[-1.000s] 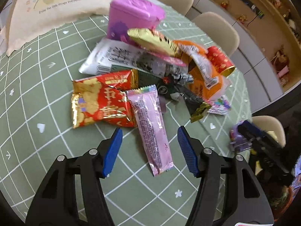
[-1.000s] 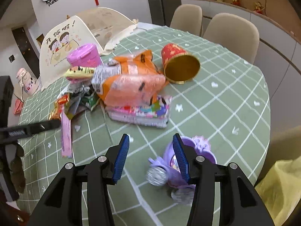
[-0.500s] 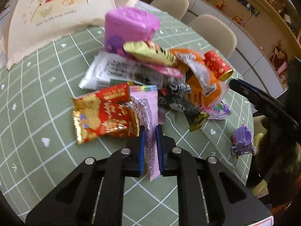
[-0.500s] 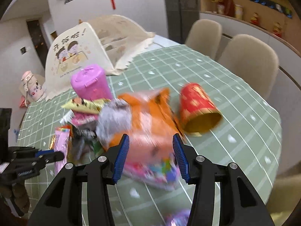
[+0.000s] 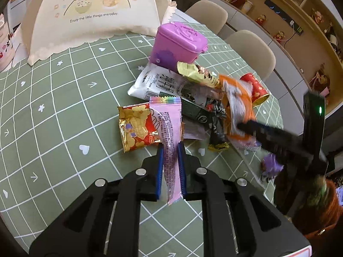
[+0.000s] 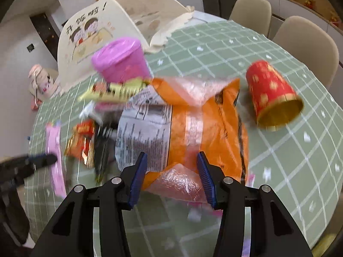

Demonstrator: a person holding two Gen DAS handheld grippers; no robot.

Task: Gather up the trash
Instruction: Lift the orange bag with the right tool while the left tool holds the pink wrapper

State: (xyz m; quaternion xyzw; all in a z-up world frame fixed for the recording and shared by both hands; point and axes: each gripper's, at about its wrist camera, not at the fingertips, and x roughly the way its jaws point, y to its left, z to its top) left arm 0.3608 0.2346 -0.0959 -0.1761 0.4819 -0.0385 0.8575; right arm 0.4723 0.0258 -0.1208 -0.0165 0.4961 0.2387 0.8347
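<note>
My left gripper (image 5: pixel 170 150) is shut on a long pink wrapper (image 5: pixel 168 128), its lower end lifted off the green tablecloth (image 5: pixel 64 111). The same pink wrapper (image 6: pixel 54 156) shows at the left of the right wrist view. Behind it lies a pile: a red-gold peanut packet (image 5: pixel 135 126), a white packet (image 5: pixel 158 83), a gold wrapper (image 5: pixel 197 73) and an orange bag (image 5: pixel 238 105). My right gripper (image 6: pixel 171 160) stands open just over the near end of the orange bag (image 6: pixel 210 128), whose crumpled corner lies between the fingers with no pad pressing on it. A red paper cup (image 6: pixel 272 96) lies on its side to the right.
A purple lidded bin (image 5: pixel 178 45) stands behind the pile, with a cream food-cover tent (image 5: pixel 92 15) beyond it. A small purple toy (image 5: pixel 270 165) sits near the table's right edge. Beige chairs (image 6: pixel 304 42) ring the far side of the round table.
My left gripper closed on the pink wrapper and lifted its end. My right gripper moved from the purple toy over to the orange bag, staying open.
</note>
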